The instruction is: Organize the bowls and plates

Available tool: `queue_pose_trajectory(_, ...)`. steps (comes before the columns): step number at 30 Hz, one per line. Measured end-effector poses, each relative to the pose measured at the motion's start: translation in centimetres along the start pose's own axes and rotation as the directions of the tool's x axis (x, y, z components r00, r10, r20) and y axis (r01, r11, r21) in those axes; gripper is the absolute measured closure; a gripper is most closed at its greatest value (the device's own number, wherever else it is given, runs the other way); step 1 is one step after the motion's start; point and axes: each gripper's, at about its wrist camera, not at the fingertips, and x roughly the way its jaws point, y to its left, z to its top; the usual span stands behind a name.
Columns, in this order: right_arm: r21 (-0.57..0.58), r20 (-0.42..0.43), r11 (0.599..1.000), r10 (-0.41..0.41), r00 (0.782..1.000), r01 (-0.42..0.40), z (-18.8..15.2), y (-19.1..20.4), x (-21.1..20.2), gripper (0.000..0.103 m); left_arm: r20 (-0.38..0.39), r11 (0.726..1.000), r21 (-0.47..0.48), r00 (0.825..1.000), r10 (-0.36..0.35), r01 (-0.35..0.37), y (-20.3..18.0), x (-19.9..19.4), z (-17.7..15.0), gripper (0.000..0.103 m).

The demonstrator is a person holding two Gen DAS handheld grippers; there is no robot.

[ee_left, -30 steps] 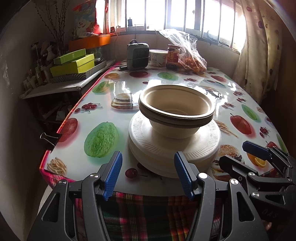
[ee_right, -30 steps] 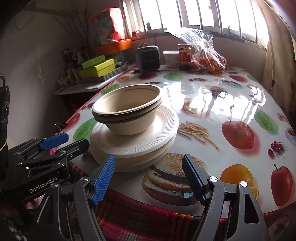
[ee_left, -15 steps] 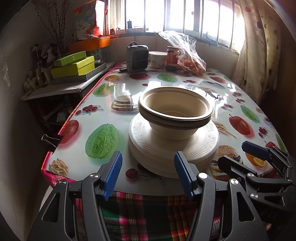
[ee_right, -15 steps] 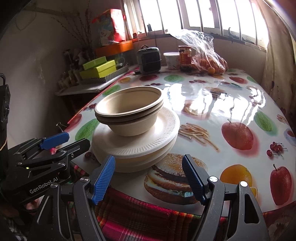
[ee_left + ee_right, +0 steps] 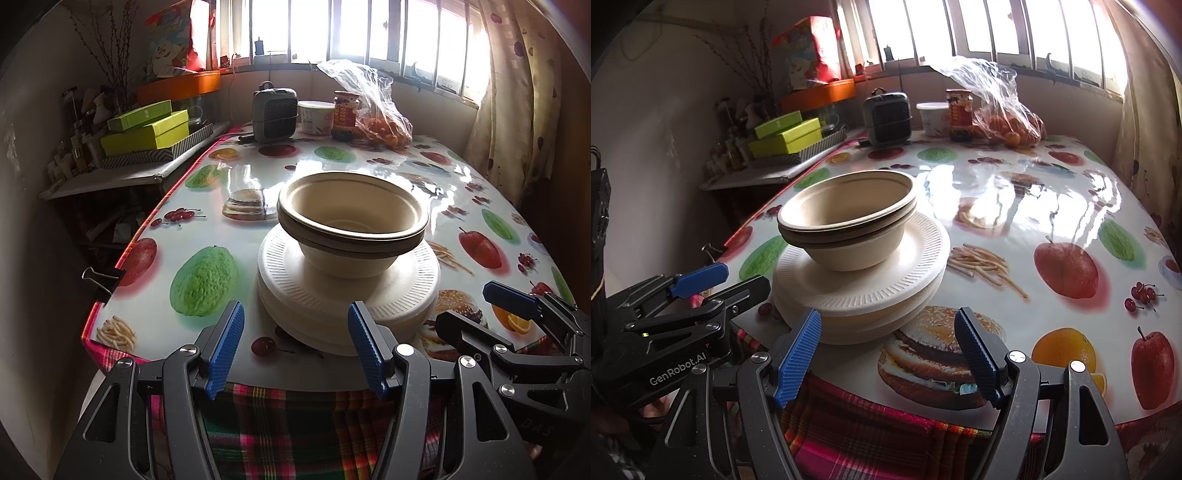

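The left gripper [image 5: 295,347] and right gripper [image 5: 886,350] both hang with jaws apart and nothing between them, short of the table's [image 5: 207,236] near edge. Just ahead of them sit the nested bowls [image 5: 352,218] on the stacked white plates [image 5: 349,291] (slightly right of the left gripper, left of the right one).

Left gripper [image 5: 295,350], right gripper [image 5: 888,354]: side by side, angled downward, jaws apart, empty.
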Motion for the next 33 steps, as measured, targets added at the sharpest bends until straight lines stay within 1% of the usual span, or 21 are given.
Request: queue_pose_trajectory(33,0.003,-0.002,1.000,-0.001,1.000,0.001,-0.07,-0.48,0.08,0.028,-0.002,1.000,-0.002,1.000,-0.005,0.005,0.26,0.59,0.11,0.044)
